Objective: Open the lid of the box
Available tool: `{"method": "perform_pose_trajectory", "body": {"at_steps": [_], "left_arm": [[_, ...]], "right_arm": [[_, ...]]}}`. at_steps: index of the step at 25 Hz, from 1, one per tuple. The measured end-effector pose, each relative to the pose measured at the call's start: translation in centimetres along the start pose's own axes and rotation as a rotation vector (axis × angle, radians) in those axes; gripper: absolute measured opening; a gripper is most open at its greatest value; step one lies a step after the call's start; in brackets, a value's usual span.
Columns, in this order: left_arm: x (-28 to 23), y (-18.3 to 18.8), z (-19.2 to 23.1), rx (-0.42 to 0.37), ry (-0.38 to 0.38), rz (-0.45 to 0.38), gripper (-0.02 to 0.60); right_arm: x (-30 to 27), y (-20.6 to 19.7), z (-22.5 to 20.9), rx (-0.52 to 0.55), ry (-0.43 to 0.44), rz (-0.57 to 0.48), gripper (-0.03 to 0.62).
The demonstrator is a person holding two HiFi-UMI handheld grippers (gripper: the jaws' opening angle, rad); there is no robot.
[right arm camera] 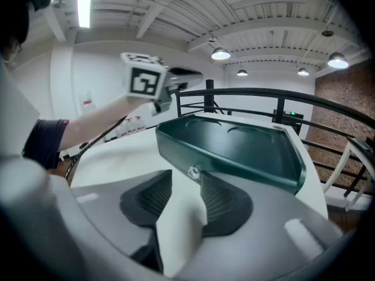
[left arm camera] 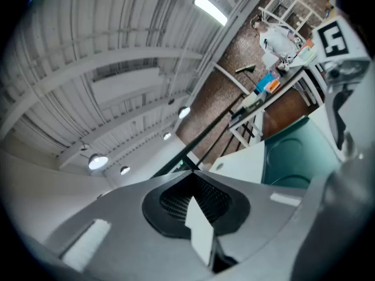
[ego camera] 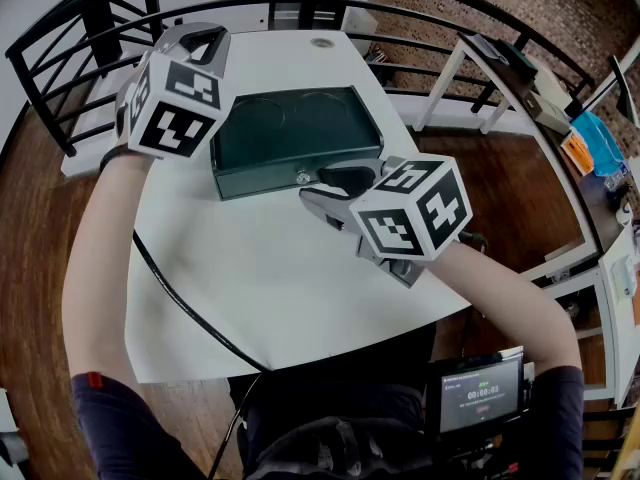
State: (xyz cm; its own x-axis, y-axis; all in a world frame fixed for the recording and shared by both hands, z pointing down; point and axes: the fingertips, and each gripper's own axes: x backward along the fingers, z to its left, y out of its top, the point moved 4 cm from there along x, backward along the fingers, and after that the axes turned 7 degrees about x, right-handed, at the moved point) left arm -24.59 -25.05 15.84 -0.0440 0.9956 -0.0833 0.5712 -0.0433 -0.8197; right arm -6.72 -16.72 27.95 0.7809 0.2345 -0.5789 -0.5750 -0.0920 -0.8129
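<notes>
**Head view.** The dark green box (ego camera: 255, 175) sits on the white table (ego camera: 250, 288), toward its far edge, with the lid (ego camera: 285, 118) down. The right gripper (ego camera: 340, 180) hovers just in front of the front wall, beside the lock (ego camera: 302, 176). The left gripper (ego camera: 205, 40) is raised above the box's left end, apart from it. Likely hazard: nothing braces the box, so a lift at the front lip may drag or tip the whole box instead of parting the lid. If the lock is engaged, the lid will not rise at all. The box's long axis runs left to right across the table, slightly skewed, and the lock wall faces the person.

**Left gripper view.** The left gripper (left arm camera: 190, 174) points up toward the ceiling, its pads met with nothing between them. The box (left arm camera: 293, 151) shows only at the right edge, so this gripper is poorly placed to steady it.

**Right gripper view.** The right gripper (right arm camera: 186, 179) has its jaws wide apart and empty. It is aimed at the lock (right arm camera: 192, 171), which lies just beyond the tips. Hazard: the seam under the lid (right arm camera: 234, 136) looks thin, and the pads may slip off the smooth lip. Here the long axis of the box (right arm camera: 246, 168) runs across the view. The hinge side, presumably, lies away from the gripper.
</notes>
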Motion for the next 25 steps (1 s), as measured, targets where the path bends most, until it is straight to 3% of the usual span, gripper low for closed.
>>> {"method": "perform_pose_trajectory", "body": {"at_steps": [2,4,6,7,10,13,15,18,20,25], "left_arm": [[-3.8,-2.7,-0.1,-0.021,-0.041,0.168,0.008],[-6.0,-5.7,0.1,0.014,-0.039,0.298,0.009],[-6.3,-7.9,0.7,0.183,-0.03,0.355,0.01],[-6.4,-8.4,0.3,0.299,-0.072,0.346,0.011],[-7.2,-8.4,-1.8,0.536,-0.263,0.289,0.012],[-6.7,-9.6,-3.2,0.744,-0.451,0.336,0.012],[-5.8,-9.8,-3.9,0.869,-0.537,0.337,0.014],[-4.3,-9.5,-4.1,0.895,-0.517,0.291,0.009],[-3.3,-9.7,-4.1,0.907,-0.485,0.306,0.009],[1.1,-9.2,-4.6,0.967,-0.429,0.337,0.009]], "right_arm": [[-0.4,-0.7,0.6,0.019,-0.016,0.007,0.138],[-0.8,-1.2,0.8,0.047,-0.044,0.01,0.138],[-1.0,-1.4,0.5,0.073,-0.071,0.002,0.138],[-1.2,-1.4,0.4,0.079,-0.077,-0.005,0.137],[-1.5,-1.5,0.3,0.083,-0.066,-0.025,0.137],[-1.5,-1.1,0.5,0.096,-0.057,-0.05,0.137],[-1.6,-1.0,0.5,0.121,-0.057,-0.049,0.137],[-1.4,-1.3,0.4,0.188,-0.066,-0.021,0.118],[-1.1,-1.4,0.6,0.238,-0.075,-0.007,0.08],[0.7,-2.1,1.4,0.279,-0.042,0.002,0.075]]}}
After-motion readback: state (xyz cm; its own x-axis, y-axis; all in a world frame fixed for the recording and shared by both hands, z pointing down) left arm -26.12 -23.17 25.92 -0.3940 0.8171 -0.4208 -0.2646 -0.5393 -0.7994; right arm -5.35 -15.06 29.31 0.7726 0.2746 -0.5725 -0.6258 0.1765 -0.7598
